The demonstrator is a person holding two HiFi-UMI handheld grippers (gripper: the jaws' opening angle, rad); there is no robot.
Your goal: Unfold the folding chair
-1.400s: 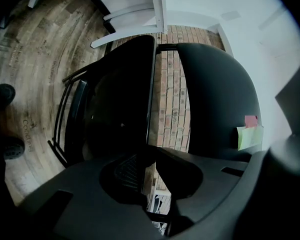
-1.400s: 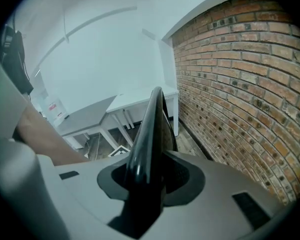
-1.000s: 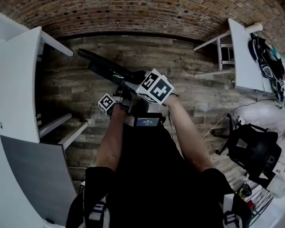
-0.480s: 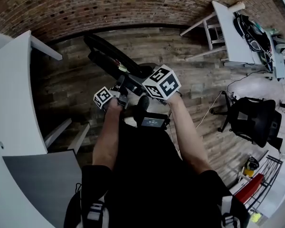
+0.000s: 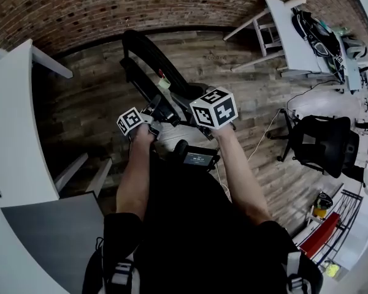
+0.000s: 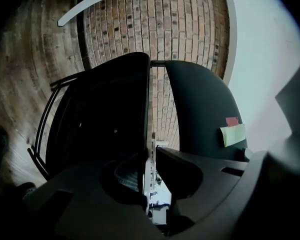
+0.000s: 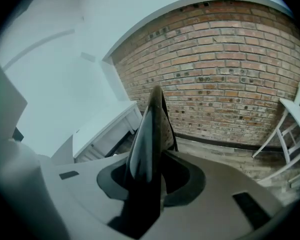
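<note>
Closest to us, we saw our two bare arms (image 5: 134, 176) reaching out, with a small screen (image 5: 196, 158) between them. Each hand held a gripper with a marker cube on it.

The left gripper (image 6: 149, 156) had its jaws nearly together. They pinched a thin edge of the folding chair (image 5: 148, 63), and the pads pressed on it from both sides. The right gripper (image 7: 151, 164) had its jaws wider. They were clamped on a thicker black part of the chair, which we saw edge-on, rising up between the jaws.

The chair was black. In the head view it ran away from the two grippers, over the wood floor (image 5: 86, 115), toward the wall. In the left gripper view its two big black parts stood a little apart, and bricks showed through the gap. A green note (image 6: 232, 135) was stuck on the right-hand part, with a small red bit just above it. We could not tell whether the chair's far end touched the floor.

Farther off, a white table (image 5: 18, 121) stood on our left. A black office chair (image 5: 322, 146) sat on our right, and another white table (image 5: 294, 35) stood beyond it. Farthest of all was the brick wall (image 5: 110, 5).
</note>
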